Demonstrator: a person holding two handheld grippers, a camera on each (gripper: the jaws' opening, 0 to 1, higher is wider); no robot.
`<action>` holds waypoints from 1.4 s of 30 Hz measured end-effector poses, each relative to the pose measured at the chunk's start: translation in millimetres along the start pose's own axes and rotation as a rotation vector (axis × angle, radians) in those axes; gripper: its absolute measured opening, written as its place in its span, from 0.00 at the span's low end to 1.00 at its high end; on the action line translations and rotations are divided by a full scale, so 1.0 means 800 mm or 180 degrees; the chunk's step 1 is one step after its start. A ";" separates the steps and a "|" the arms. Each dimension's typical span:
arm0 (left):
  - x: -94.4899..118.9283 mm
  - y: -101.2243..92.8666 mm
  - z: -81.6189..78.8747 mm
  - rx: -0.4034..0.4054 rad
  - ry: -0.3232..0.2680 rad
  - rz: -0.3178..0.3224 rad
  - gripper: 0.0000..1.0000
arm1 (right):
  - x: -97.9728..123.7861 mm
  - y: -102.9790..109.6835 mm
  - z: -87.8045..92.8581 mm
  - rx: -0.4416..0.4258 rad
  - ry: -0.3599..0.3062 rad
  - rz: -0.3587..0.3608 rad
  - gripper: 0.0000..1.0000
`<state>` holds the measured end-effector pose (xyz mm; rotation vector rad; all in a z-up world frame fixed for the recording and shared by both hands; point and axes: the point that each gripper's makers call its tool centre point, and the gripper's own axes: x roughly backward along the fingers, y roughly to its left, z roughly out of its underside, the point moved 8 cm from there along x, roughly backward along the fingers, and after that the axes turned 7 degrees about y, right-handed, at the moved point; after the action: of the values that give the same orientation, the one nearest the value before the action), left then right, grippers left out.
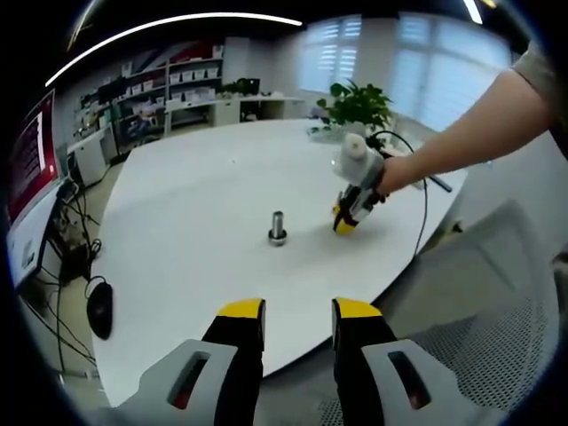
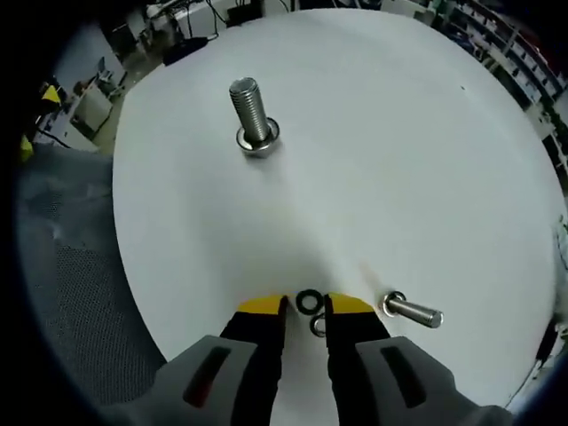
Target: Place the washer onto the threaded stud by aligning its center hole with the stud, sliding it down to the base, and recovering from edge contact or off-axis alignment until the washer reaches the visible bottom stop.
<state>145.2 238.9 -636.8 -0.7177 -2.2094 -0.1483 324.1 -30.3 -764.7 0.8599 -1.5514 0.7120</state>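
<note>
Now the right gripper (image 2: pixel 305 306), jaws narrowly parted, straddles a dark washer (image 2: pixel 308 301) on the white table (image 2: pixel 399 160), while the left gripper (image 1: pixel 297 309) gapes empty, no writing legible.

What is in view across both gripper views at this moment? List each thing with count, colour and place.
Table: one, white, round, carries everything below.
Threaded stud: one, silver, upright on its base near the table's middle; also in the left gripper view.
Washers: two, dark and silvery, on the table between the right gripper's fingertips.
Loose bolt: one, silver, lying on its side just beside the right gripper.
Potted plant: one, green, at the table's far edge.
Mesh chair: one, grey, beside the table.
Computer mouse: one, black, on the floor side.
Shelving: white, along the back wall.
Left gripper: yellow-tipped, open, off the table's edge.
Right gripper: yellow-tipped, open around the washers.
Person's arm: holding the right gripper.
</note>
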 end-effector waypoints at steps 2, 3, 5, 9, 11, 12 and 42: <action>0.000 0.000 0.000 -0.0003 -0.0001 0.0006 0.28 | 0.000 0.000 0.000 0.0306 0.0067 0.0064 0.20; 0.000 0.000 0.000 -0.0005 0.0001 0.0007 0.28 | -0.001 0.001 -0.001 0.0379 0.0075 0.0064 0.20; 0.000 0.000 0.000 -0.0013 0.0009 0.0009 0.28 | 0.000 0.003 0.000 0.0352 0.0067 0.0061 0.19; 0.000 -0.001 0.000 -0.0011 0.0006 0.0013 0.28 | 0.001 0.002 -0.001 0.0490 0.0133 0.0093 0.15; 0.000 -0.001 0.000 -0.0010 0.0006 0.0011 0.28 | 0.000 0.002 -0.003 0.0477 0.0158 0.0095 0.15; 0.000 -0.001 0.000 -0.0009 0.0007 0.0012 0.28 | 0.001 0.003 -0.003 0.0481 0.0165 0.0102 0.15; -0.001 -0.001 0.001 -0.0025 0.0029 0.0017 0.28 | 0.021 -0.006 0.026 0.0021 -0.0189 0.0266 0.13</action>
<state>144.6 238.1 -637.5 -0.7259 -2.1991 -0.1573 315.5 -52.5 -751.1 0.8315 -1.6466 0.7582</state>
